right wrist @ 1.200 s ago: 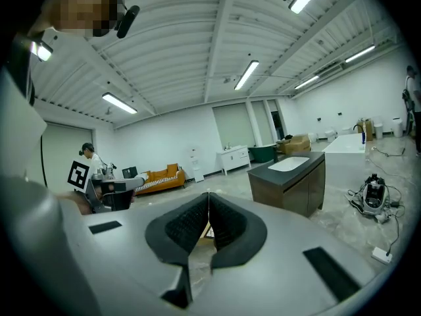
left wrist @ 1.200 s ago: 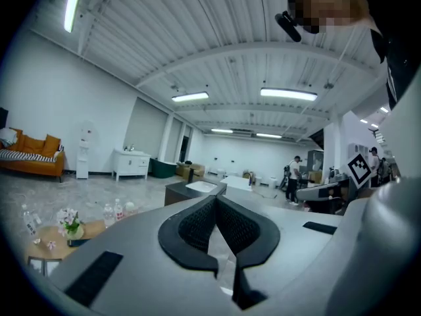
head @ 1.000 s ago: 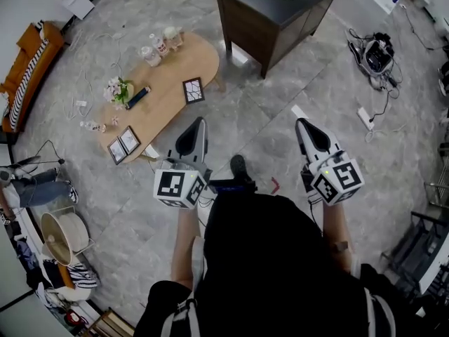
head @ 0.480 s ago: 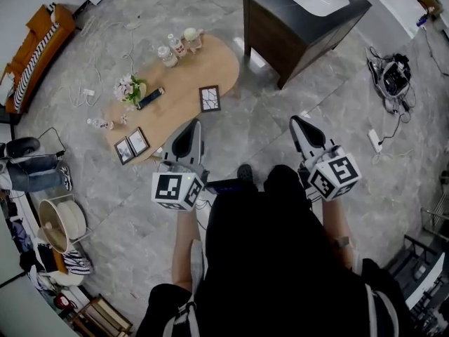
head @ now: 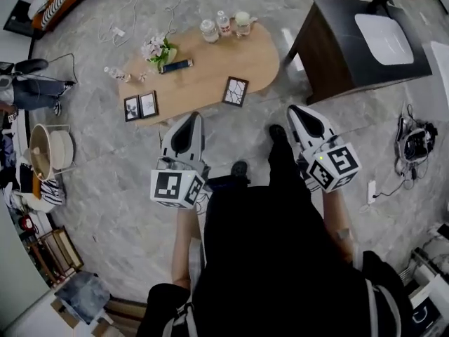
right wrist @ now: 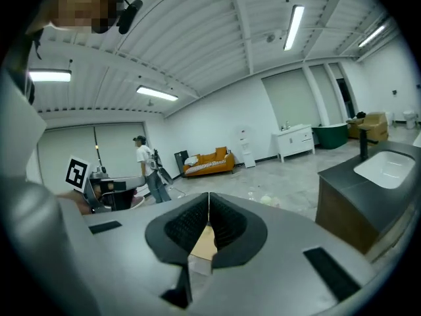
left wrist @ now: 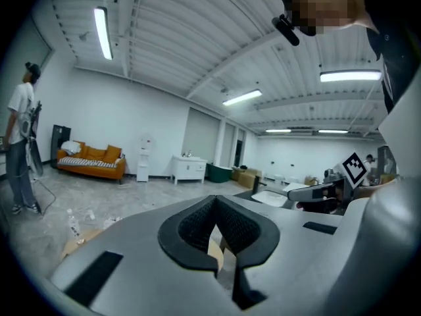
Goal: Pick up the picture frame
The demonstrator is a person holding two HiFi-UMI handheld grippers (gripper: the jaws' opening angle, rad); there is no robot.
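A dark picture frame (head: 236,91) with a cracked-line print lies on the near right part of the oval wooden table (head: 203,76). A hinged double frame (head: 140,106) lies at the table's near left end. My left gripper (head: 190,116) hangs just short of the table's near edge, between the two frames, jaws shut and empty (left wrist: 214,201). My right gripper (head: 294,109) is to the right of the table, near the dark frame, also shut and empty (right wrist: 209,197). Neither gripper touches a frame.
On the table stand a small flower bunch (head: 158,48), a dark remote (head: 175,66) and three bottles (head: 224,24). A dark cabinet with a white basin (head: 365,44) stands right of the table. A person (head: 31,90), a basket (head: 49,153) and floor cables (head: 414,142) lie around.
The person has turned and stepped, so the table has slid from the upper left to straight ahead. Both grippers have swung with the body and stayed shut.
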